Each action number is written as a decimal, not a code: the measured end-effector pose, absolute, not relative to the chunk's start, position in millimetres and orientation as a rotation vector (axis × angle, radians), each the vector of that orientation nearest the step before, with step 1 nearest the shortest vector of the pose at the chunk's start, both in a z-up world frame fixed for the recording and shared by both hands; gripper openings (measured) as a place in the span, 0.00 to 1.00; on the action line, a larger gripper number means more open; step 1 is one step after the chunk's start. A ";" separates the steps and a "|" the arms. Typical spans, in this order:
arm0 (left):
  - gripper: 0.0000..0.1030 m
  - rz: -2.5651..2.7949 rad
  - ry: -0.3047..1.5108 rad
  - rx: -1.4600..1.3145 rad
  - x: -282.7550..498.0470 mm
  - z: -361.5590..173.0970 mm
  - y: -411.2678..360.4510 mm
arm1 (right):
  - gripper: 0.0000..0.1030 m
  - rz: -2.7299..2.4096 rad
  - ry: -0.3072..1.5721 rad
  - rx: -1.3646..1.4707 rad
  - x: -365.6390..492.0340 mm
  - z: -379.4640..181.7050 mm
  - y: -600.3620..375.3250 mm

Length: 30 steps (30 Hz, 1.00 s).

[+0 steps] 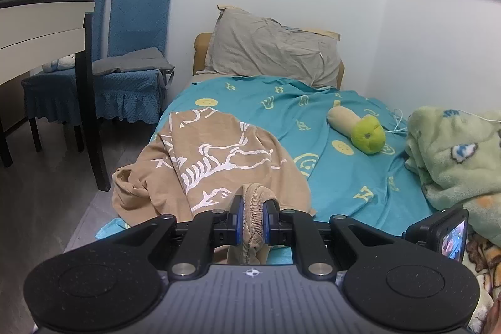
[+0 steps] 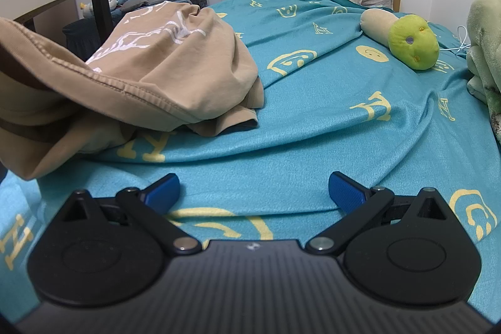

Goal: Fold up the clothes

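A tan T-shirt (image 1: 219, 158) with a white print lies crumpled on the left side of a bed with a teal sheet (image 1: 344, 177). My left gripper (image 1: 253, 213) is shut on a ribbed hem of the shirt, held just above the bed's near edge. The shirt also shows in the right wrist view (image 2: 162, 68), with a stitched hem lifted at the far left. My right gripper (image 2: 253, 193) is open and empty, low over the bare teal sheet (image 2: 313, 130) to the right of the shirt.
A grey pillow (image 1: 272, 52) leans at the head of the bed. A plush toy with a green head (image 1: 366, 133) and a green fleece blanket (image 1: 454, 158) lie on the right. Blue-covered chairs (image 1: 131, 52) and a white table (image 1: 43, 21) stand left of the bed.
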<state>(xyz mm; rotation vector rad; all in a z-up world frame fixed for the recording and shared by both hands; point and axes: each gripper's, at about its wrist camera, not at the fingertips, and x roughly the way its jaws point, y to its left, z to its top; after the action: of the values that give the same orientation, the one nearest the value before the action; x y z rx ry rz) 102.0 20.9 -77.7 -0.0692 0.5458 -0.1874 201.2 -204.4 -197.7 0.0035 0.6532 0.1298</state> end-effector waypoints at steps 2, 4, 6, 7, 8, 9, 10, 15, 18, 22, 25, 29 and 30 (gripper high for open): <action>0.13 -0.183 0.547 -0.080 102.5 -77.4 22.7 | 1.00 0.130 0.653 0.004 201.2 -197.7 -204.4; 0.13 -0.176 0.549 -0.089 103.3 -76.6 24.4 | 1.00 0.130 0.653 0.004 201.1 -197.7 -204.3; 0.13 -0.169 0.550 -0.098 103.9 -76.0 25.9 | 1.00 0.130 0.653 0.004 201.1 -197.7 -204.3; 0.13 -0.167 0.552 -0.101 103.9 -75.8 26.5 | 1.00 0.129 0.653 0.004 201.0 -197.7 -204.2; 0.13 -0.165 0.552 -0.101 103.5 -75.9 26.7 | 1.00 0.129 0.653 0.004 201.0 -197.7 -204.2; 0.13 -0.164 0.551 -0.099 103.2 -76.1 26.6 | 1.00 0.129 0.653 0.004 201.1 -197.6 -204.2; 0.13 -0.163 0.549 -0.096 103.3 -76.2 26.4 | 1.00 0.129 0.653 0.004 201.1 -197.6 -204.2; 0.13 -0.152 0.541 -0.121 106.2 -74.1 28.9 | 1.00 0.130 0.654 0.003 201.2 -197.6 -204.2; 0.13 -0.138 0.520 -0.133 104.5 -72.9 32.3 | 1.00 0.129 0.654 0.003 201.1 -197.5 -204.0; 0.12 -0.126 0.494 -0.173 100.7 -69.5 40.9 | 1.00 0.130 0.653 0.005 201.3 -197.6 -204.2; 0.12 -0.122 0.460 -0.198 99.2 -65.7 45.6 | 1.00 0.128 0.657 -0.001 201.9 -197.8 -202.8; 0.12 -0.121 0.455 -0.223 100.7 -64.2 49.5 | 1.00 0.133 0.657 0.012 202.4 -197.9 -204.8; 0.12 -0.120 0.455 -0.224 100.9 -64.1 49.9 | 1.00 0.129 0.659 0.005 205.2 -197.9 -203.8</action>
<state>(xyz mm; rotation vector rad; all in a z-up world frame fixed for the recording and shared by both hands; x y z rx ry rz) 100.9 49.9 -64.1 -0.2239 0.4546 -0.1204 205.2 -203.8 -197.9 0.0048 0.6591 0.1293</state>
